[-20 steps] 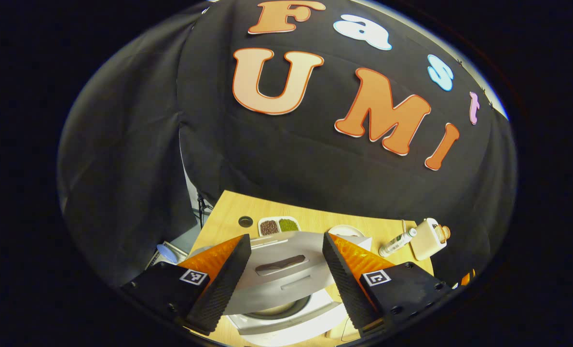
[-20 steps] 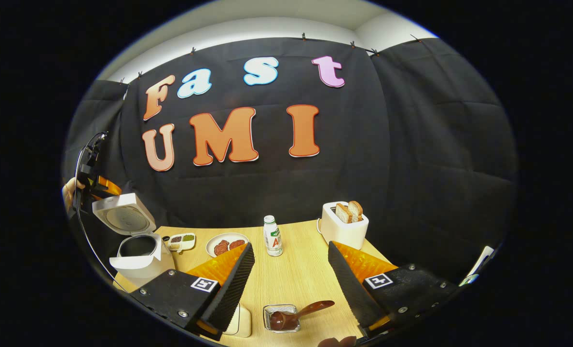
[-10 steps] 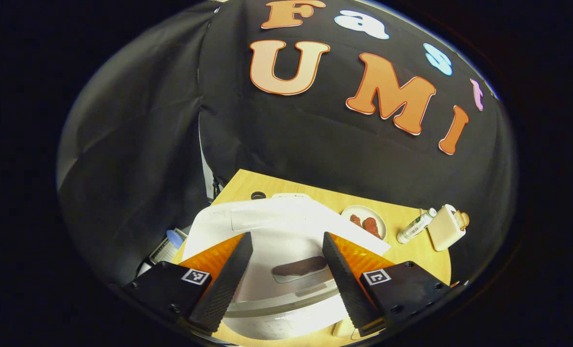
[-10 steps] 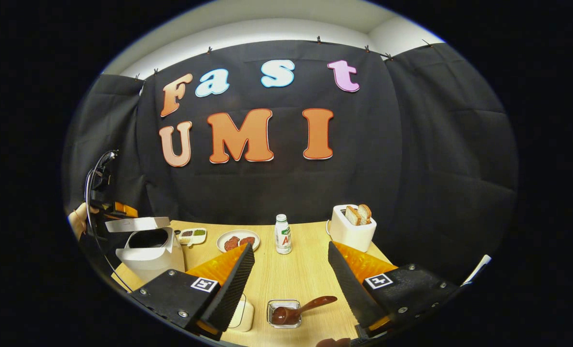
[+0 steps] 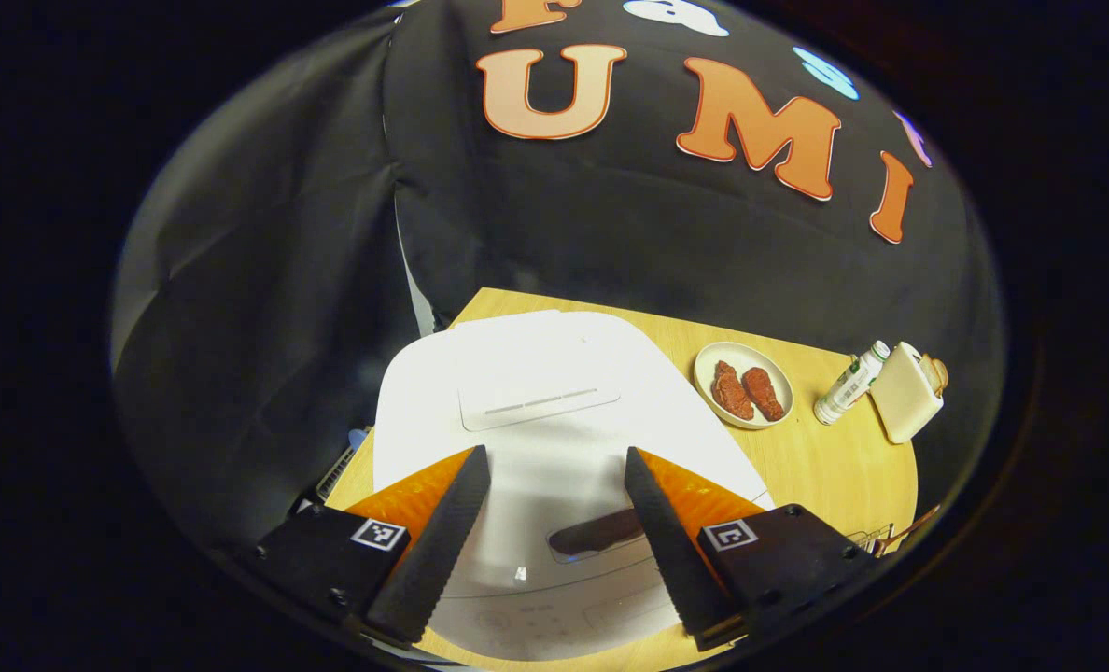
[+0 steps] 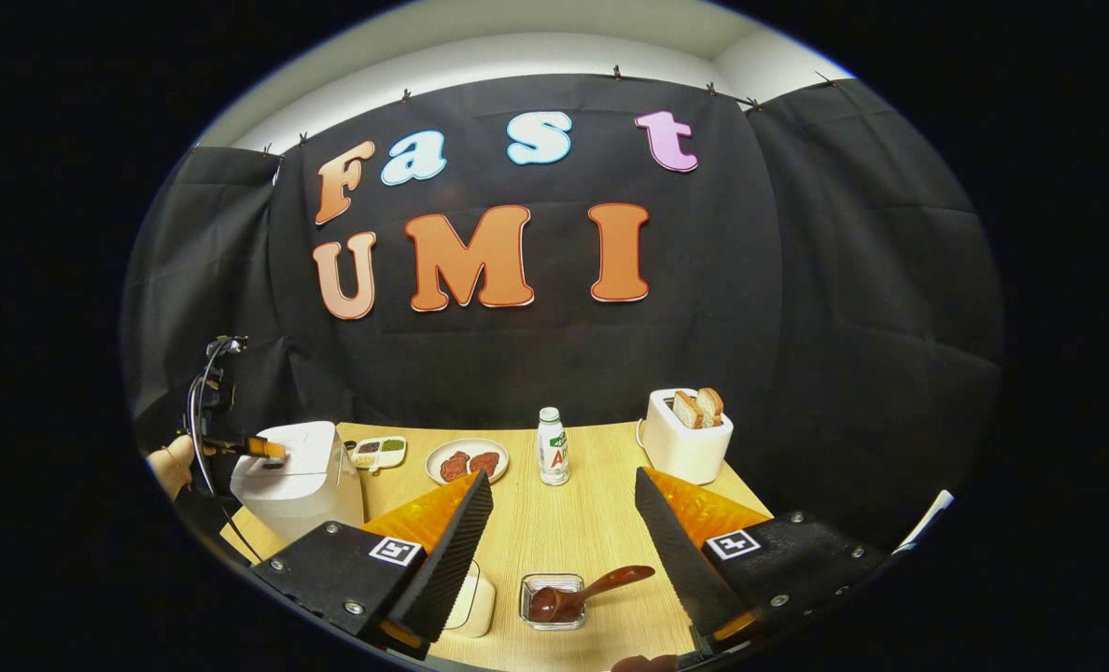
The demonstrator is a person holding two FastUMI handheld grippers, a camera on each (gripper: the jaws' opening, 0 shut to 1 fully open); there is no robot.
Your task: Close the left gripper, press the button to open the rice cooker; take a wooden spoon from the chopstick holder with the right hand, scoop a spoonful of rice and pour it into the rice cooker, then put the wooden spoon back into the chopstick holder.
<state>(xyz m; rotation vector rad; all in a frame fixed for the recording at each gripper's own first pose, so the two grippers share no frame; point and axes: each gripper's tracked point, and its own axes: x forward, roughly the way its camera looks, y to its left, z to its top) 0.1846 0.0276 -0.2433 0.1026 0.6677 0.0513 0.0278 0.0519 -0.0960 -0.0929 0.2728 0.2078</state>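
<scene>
The left gripper [image 5: 556,537] is angled steeply downward with its fingers [image 5: 438,541] spread apart and nothing between them. In the right gripper view it sits at far left [image 6: 270,449], a hand [image 6: 175,464] behind it. The right gripper [image 6: 564,551] is held nearly level, fingers [image 6: 447,551] wide apart and empty.
</scene>
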